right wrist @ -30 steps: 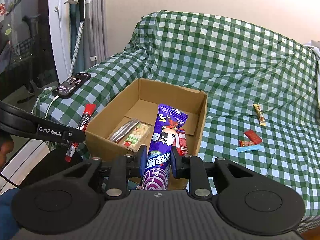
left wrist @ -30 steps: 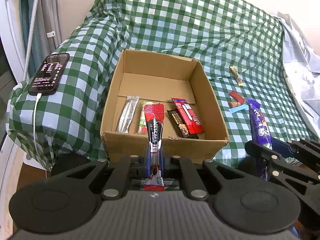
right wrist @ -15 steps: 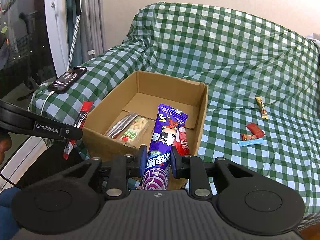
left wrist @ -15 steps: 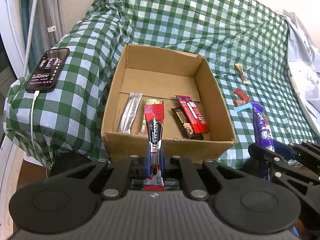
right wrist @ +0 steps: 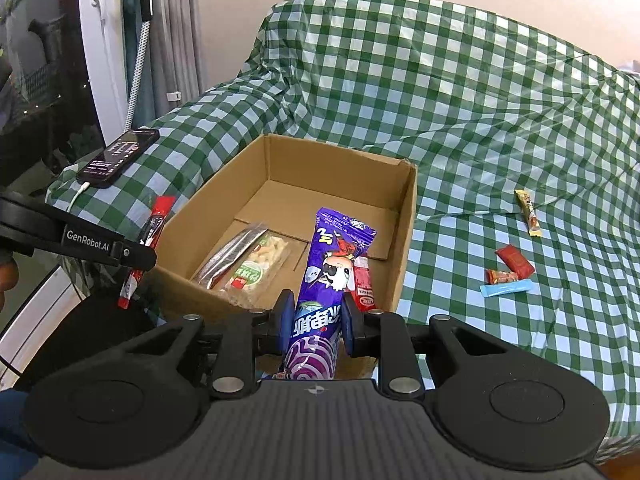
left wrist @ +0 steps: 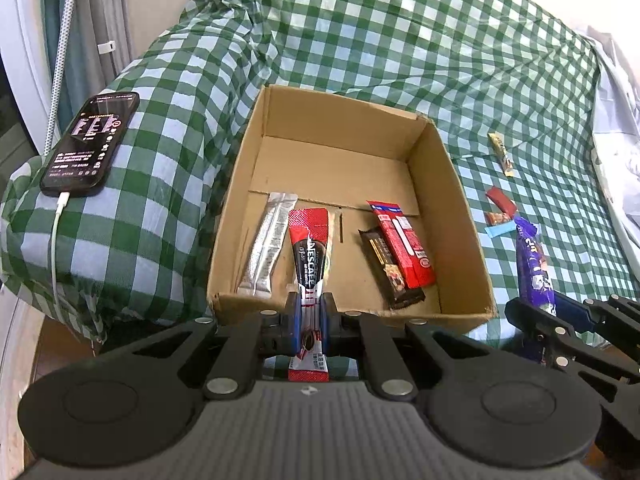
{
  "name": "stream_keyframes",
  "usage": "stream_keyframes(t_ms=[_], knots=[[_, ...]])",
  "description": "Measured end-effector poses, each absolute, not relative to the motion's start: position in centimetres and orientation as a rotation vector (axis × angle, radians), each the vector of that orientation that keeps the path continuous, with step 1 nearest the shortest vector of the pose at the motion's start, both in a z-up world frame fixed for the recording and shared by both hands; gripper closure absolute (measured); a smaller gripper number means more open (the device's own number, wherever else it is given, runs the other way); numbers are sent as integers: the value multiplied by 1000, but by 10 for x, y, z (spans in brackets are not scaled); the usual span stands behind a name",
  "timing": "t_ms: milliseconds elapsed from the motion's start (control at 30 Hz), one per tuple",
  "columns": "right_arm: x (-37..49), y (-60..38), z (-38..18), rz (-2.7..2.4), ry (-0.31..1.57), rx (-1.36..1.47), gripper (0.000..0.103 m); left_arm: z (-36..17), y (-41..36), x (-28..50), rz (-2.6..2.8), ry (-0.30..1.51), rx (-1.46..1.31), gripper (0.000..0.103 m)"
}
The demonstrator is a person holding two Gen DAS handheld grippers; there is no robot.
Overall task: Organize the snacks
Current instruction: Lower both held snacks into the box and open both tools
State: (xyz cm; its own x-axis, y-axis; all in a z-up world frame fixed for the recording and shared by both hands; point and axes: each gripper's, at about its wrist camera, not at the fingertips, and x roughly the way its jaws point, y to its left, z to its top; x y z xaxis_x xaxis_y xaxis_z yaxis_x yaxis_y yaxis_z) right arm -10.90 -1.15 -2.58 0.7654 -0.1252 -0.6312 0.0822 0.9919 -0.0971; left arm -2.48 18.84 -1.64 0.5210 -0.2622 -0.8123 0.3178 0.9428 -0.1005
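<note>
Your left gripper (left wrist: 309,316) is clamped on a red Nescafe stick (left wrist: 310,258); the stick juts forward toward 12 o'clock over the near wall of the box (left wrist: 432,148). The blue pads (left wrist: 295,318) press both sides of the stick near its lower end.

Your right gripper (right wrist: 314,318) pinches a purple snack bag (right wrist: 328,276), which leans forward over the box's near right corner. In the left view that gripper sits at 3 o'clock, outside the box's right wall.

Box interior, left view: a silver sachet (left wrist: 267,252) lies at 11 o'clock from the stick, along the left wall. A dark bar (left wrist: 390,268) and a red bar (left wrist: 402,242) lie at 1 o'clock, the red one overlapping the dark one. The right view also shows a clear peanut pack (right wrist: 256,268) beside the sachet.

The box stands on a green checked cloth (left wrist: 360,32). On the cloth at 2 o'clock, well apart from the box: a yellow stick (right wrist: 528,212), a red wrapper (right wrist: 514,260), a small orange wrapper (right wrist: 502,276) and a light blue stick (right wrist: 506,289), these last three close together.

At 10 o'clock, a phone (left wrist: 92,142) lies on the covered armrest with a white cable (left wrist: 54,240) plugged in.
</note>
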Motion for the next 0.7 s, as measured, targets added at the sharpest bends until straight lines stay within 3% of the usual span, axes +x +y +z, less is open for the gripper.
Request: stream_keyframes(t_ms=[700], knots=[[-3,-43,-61,-85,758,-30,77,-58,141,80,-311,1049,98,93]])
